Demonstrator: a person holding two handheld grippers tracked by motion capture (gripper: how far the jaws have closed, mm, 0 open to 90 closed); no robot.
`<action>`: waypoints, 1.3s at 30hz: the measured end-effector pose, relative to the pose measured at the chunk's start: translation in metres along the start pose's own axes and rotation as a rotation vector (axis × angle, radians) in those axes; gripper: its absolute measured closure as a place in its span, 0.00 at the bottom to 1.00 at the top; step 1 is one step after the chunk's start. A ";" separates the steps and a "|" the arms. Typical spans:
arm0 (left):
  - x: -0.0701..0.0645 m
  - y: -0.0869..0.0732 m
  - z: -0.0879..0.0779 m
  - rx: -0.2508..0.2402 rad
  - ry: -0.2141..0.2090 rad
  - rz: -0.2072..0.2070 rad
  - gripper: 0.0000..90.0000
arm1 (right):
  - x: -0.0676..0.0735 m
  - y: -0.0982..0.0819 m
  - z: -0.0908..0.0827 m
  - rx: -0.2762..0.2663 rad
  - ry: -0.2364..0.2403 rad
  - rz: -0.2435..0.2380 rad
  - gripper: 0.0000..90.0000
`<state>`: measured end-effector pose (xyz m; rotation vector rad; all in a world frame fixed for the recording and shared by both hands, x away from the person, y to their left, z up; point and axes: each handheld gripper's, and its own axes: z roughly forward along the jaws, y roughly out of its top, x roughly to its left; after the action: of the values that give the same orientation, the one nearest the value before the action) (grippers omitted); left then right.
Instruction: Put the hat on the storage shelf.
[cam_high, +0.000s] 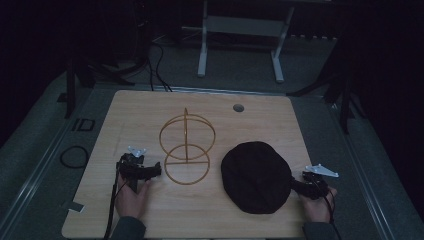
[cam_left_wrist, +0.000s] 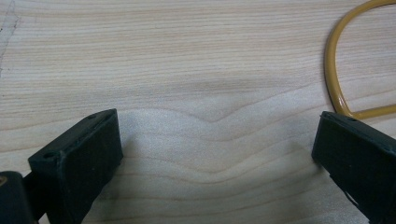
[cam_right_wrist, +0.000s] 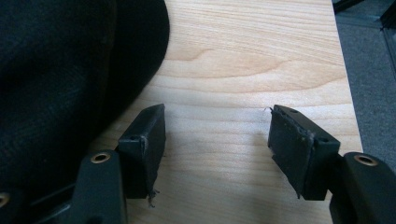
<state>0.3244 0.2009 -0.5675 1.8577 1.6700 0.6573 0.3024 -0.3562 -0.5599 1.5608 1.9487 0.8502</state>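
A yellow wire stand (cam_high: 187, 149), made of an upright ring over a flat base ring, rises at the middle of the wooden table (cam_high: 140, 107). Right of it lies a round black cap (cam_high: 256, 176). My left gripper (cam_high: 150, 171) rests low on the table just left of the stand's base, jaws open over bare wood; the base ring (cam_left_wrist: 334, 84) curves past the right jaw. My right gripper (cam_high: 298, 186) lies at the cap's right edge, jaws open with only wood between them; the cap (cam_right_wrist: 70, 70) is beside its left jaw.
A small round hole (cam_high: 238, 107) sits near the table's far edge. Grey floor surrounds the table, with a white frame (cam_high: 240, 30) beyond it and a coiled black cable (cam_high: 74, 156) on the left. The table's right edge (cam_right_wrist: 348, 88) runs close to the right gripper.
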 end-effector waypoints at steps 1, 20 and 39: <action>0.000 0.000 0.000 0.000 0.000 0.000 0.01 | 0.000 0.001 0.000 0.007 0.001 -0.001 0.41; 0.000 0.000 0.000 0.000 0.000 0.000 0.01 | 0.002 0.024 -0.009 0.042 0.061 -0.023 0.54; 0.000 0.000 0.000 -0.003 0.000 -0.003 0.01 | 0.020 0.078 -0.030 -0.004 0.146 -0.162 0.48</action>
<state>0.3245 0.2006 -0.5677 1.8522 1.6707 0.6580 0.3279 -0.3299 -0.4823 1.3491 2.1410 0.9204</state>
